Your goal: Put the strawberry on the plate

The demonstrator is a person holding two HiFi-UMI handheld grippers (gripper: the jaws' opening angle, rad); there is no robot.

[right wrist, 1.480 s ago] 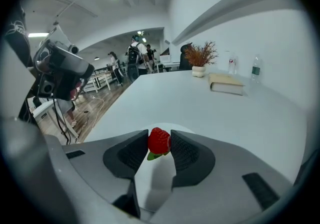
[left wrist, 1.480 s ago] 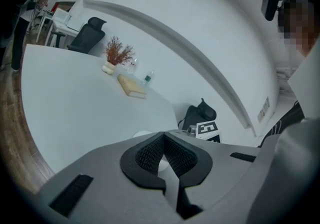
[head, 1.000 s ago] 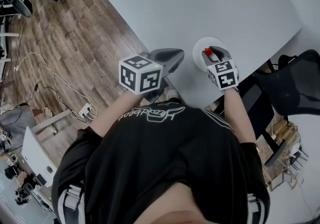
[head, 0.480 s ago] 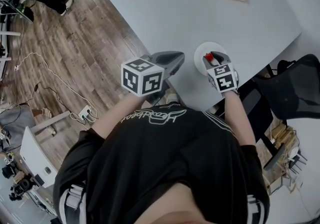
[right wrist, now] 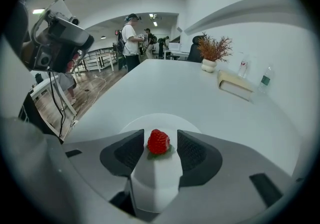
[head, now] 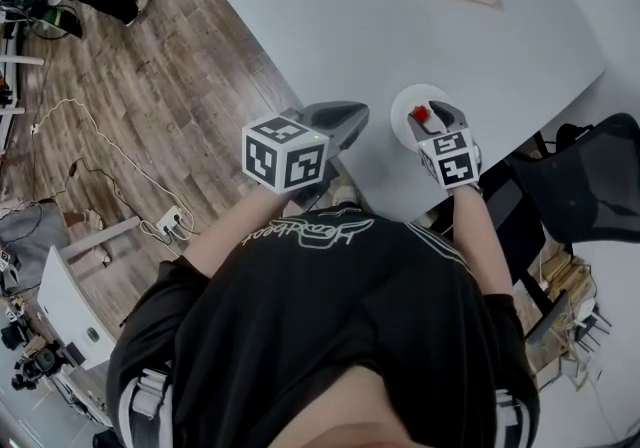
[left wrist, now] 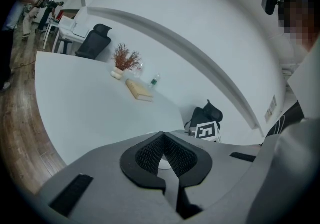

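Left gripper idles nearest me at 9 o'clock of the work, jaws closed tip to tip with nothing in them. It has no job here, so I keep it parked off the table edge. Right gripper is over the near side of the plate, and its jaws are opening. The strawberry sits between them, but there's daylight on both sides, so the pads aren't pressing it. It stands tip up on its green cap, and I read it as resting on the plate's near rim area at 6 o'clock, not dead centre. That's good enough for the task, though it's close to the edge, so I want to back out straight and not clip it. Further out at 1 o'clock lie a book and a bottle, with a potted dried plant beyond. All are well apart from the plate, so there's no interference.
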